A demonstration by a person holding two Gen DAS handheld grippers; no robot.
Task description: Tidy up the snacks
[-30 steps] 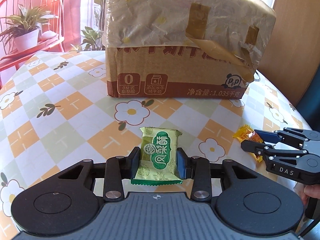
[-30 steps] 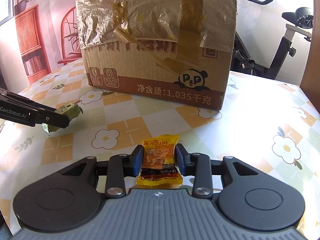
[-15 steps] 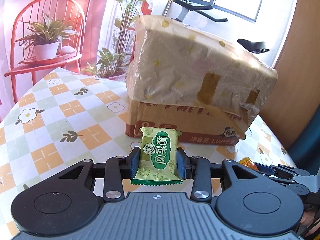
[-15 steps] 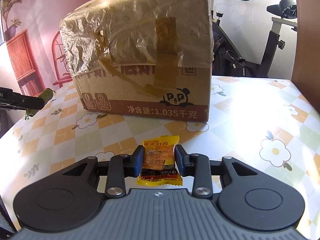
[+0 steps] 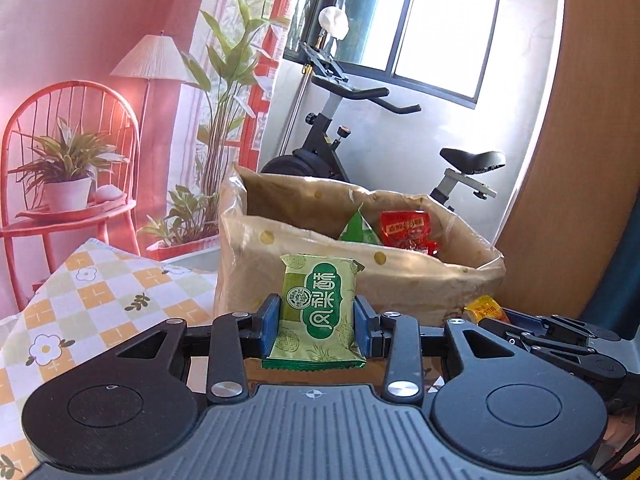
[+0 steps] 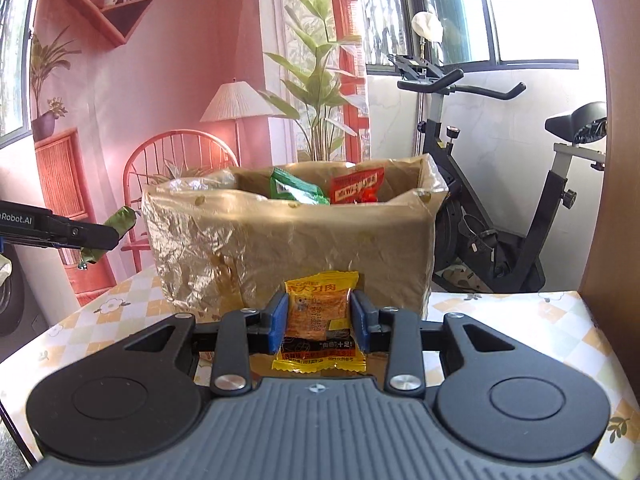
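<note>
My left gripper [image 5: 316,322] is shut on a green snack packet [image 5: 318,308], held upright between its blue pads. My right gripper [image 6: 319,318] is shut on a yellow-orange snack packet [image 6: 320,320]. Both hang in the air in front of a tall cardboard box [image 5: 360,272] wrapped in tan plastic; its open top shows from both wrists. Inside lie a green packet [image 6: 296,190] and a red packet [image 6: 356,186], also seen as the red packet [image 5: 406,228]. The right gripper's fingers [image 5: 532,332] with the yellow packet [image 5: 484,308] show at right; the left gripper's finger [image 6: 64,232] with its green packet [image 6: 118,220] shows at left.
The box [image 6: 288,236] stands on a table with a checked flower cloth [image 5: 80,312]. Behind it are an exercise bike [image 6: 500,208], a red chair with a potted plant [image 5: 68,180], a floor lamp [image 6: 236,104] and a wooden panel [image 5: 560,200] at right.
Both grippers have risen with their packets from near the tabletop to about the level of the box's rim. The box's open top and the packets inside have come into view.
</note>
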